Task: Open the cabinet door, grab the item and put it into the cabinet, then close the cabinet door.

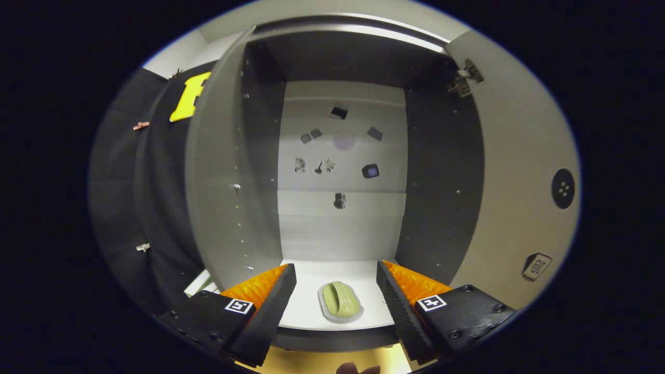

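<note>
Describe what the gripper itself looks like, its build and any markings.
The gripper has two wedge-shaped fingers with ridged inner faces. Each is fixed to a dark block held by screws, and each block carries a small square black-and-white marker. No cables are visible.

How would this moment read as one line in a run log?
cabinet door: open | green item: on cabinet floor, between the fingers | gripper: open, holding nothing | next, likely: close door

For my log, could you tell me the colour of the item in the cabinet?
Pale green item, clearest in the gripper view.
</note>
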